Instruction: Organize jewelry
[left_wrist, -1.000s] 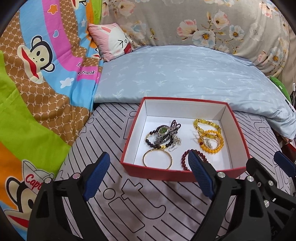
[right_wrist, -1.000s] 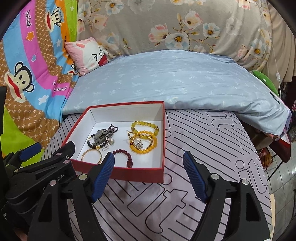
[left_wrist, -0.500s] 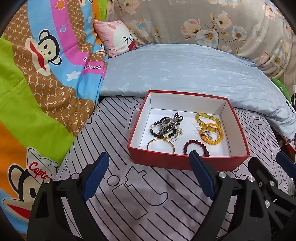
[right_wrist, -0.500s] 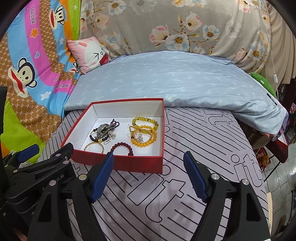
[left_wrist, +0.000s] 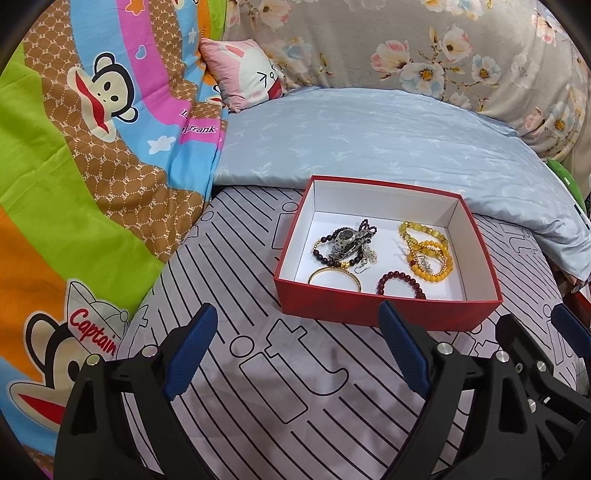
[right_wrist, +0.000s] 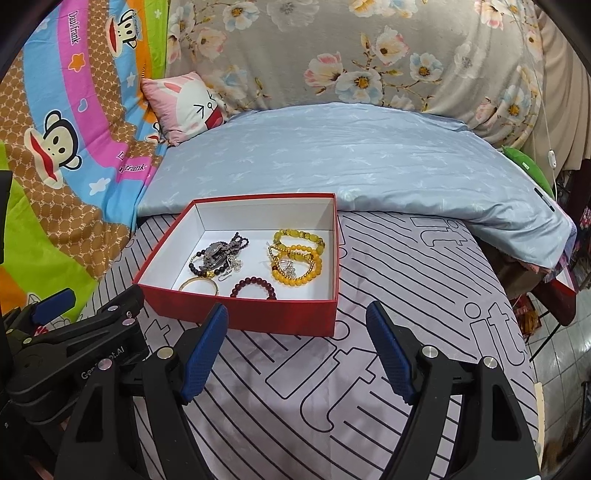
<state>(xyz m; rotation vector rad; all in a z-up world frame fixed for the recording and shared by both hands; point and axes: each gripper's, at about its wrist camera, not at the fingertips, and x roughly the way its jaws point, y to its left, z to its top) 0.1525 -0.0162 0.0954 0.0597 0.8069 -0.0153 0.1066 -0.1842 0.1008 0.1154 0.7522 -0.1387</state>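
Both grippers sit farther back from the red box (left_wrist: 388, 312) than a second ago; it now looks smaller and higher in both wrist views, with more striped sheet (left_wrist: 288, 387) showing in front. The jewelry inside has not shifted.

Left gripper (left_wrist: 297, 345): jaws spread wide, nothing between the blue pads (left_wrist: 190, 347), hovering over the striped sheet short of the box's near wall. Right gripper (right_wrist: 297, 345): also released, pads (right_wrist: 389, 354) wide apart, empty, in front of the box's near right corner. The left gripper's black body shows at lower left of the right wrist view, beside the box's near left corner.

Box: open, white inside, resting flat on the striped sheet, far side close to the light blue quilt (left_wrist: 369, 147).

Contents:
- silver watch (left_wrist: 349, 240) tangled with a dark bead bracelet (left_wrist: 325, 254), left half
- thin silver chain (left_wrist: 367, 258) just right of the watch
- gold bangle (left_wrist: 334, 278) at near left, partly hidden by the box wall
- dark red bead bracelet (left_wrist: 399, 282) at near centre, apart from the bangle
- yellow bead bracelets (left_wrist: 428, 249) piled together on the right half, a small silver piece lying on them

Around: monkey-print blanket (left_wrist: 92, 166) at left, pink bunny pillow (left_wrist: 247, 79) behind, floral cover (left_wrist: 424, 48) at the back.
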